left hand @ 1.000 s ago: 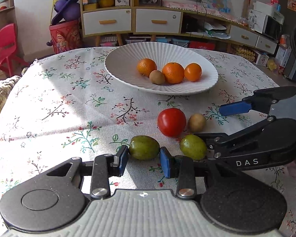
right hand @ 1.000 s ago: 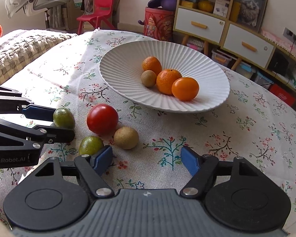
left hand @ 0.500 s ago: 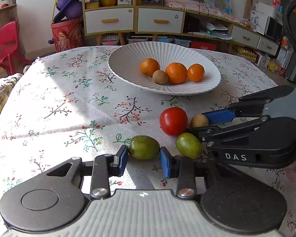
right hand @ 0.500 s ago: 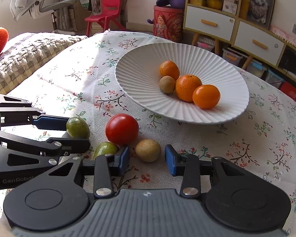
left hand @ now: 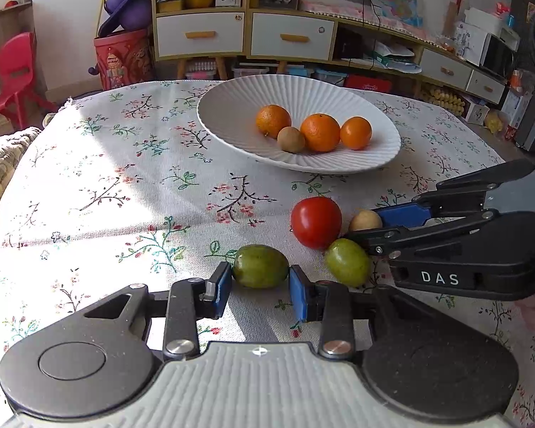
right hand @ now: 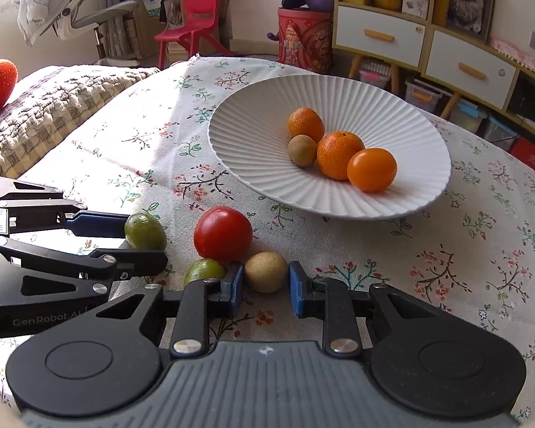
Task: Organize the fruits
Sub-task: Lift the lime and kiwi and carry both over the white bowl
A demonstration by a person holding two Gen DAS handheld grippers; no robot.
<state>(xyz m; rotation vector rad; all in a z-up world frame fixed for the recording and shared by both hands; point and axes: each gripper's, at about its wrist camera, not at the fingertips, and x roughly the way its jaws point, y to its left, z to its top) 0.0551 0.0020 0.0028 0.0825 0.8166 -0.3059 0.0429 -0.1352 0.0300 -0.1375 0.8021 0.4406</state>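
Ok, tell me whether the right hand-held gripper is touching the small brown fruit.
Touching: the right wrist view shows the right hand-held gripper with both blue pads against the small brown fruit.

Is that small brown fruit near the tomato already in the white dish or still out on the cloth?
Out. The small brown fruit lies on the cloth, short of the white dish, between the right tongs, which have just closed on it.
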